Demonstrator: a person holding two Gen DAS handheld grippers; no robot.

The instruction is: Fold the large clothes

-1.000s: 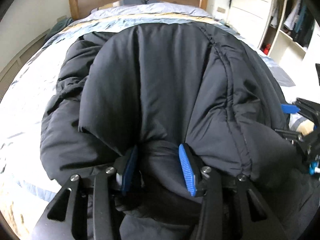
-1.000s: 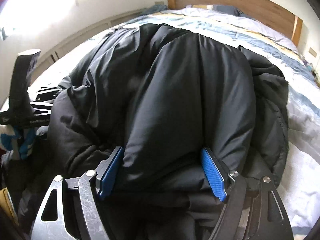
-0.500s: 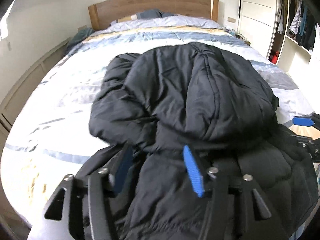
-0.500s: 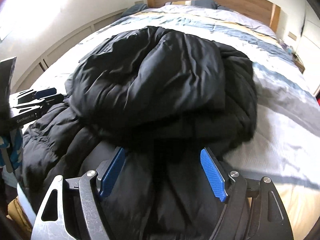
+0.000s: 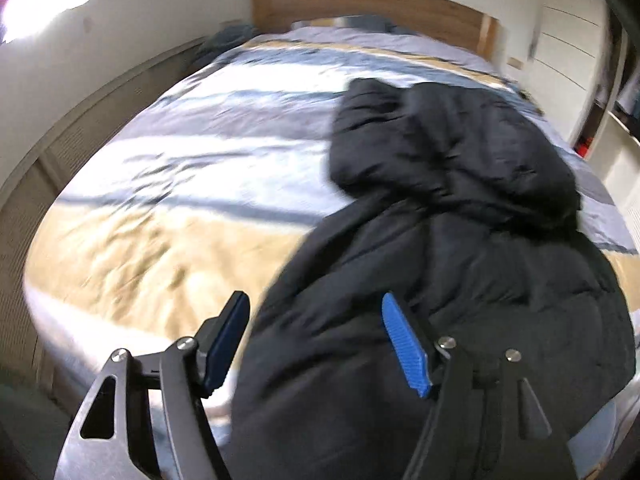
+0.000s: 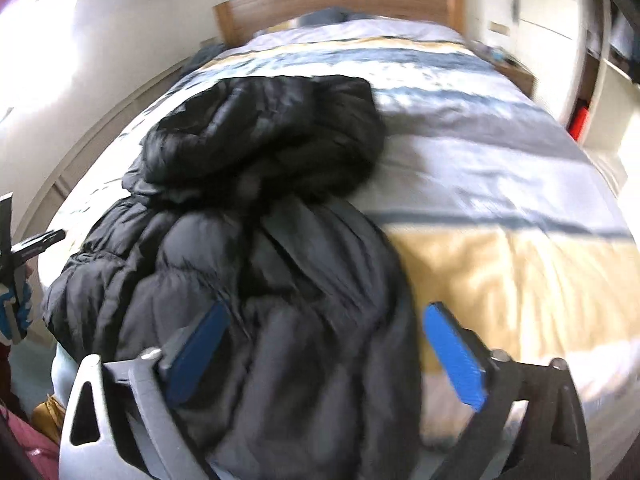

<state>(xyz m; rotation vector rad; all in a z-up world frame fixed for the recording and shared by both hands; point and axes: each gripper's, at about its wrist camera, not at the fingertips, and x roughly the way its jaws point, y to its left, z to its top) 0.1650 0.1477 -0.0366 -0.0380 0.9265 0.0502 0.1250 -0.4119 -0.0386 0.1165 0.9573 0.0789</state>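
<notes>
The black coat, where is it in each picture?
Left wrist: the coat fills the right half, lying on the bed.
Right wrist: the coat fills the left and middle.
Shared landmark: the wooden headboard at the top of both.

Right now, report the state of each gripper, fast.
Left gripper: open, holding nothing; the black puffer jacket lies on the bed beyond it.
Right gripper: open, holding nothing, above the jacket's near end.
</notes>
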